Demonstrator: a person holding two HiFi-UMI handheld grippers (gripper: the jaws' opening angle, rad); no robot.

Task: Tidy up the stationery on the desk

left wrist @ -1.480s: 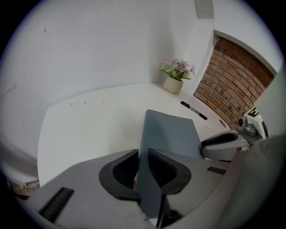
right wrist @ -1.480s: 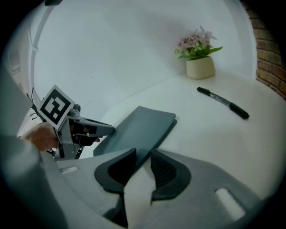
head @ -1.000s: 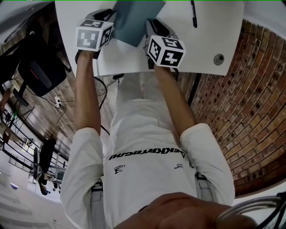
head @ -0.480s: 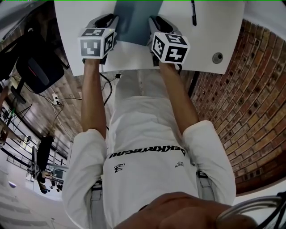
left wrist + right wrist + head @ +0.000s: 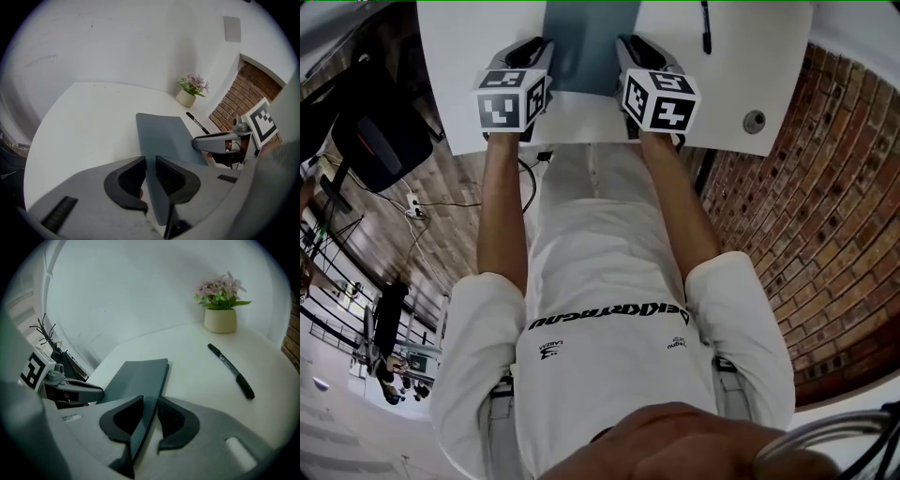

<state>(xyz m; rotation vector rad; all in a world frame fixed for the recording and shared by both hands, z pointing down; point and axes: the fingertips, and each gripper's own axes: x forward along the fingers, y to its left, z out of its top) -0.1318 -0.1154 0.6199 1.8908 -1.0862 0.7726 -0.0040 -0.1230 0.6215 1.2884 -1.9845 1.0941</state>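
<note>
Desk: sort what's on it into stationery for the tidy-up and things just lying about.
For the job:
grey notebook
black pen

Just lying about:
potted flowers

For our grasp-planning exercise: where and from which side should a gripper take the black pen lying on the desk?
Grip the black pen mid-barrel, coming straight down from above with jaws across its length. It lies flat on the white desk with bare surface on either side, so there is likely room.
</note>
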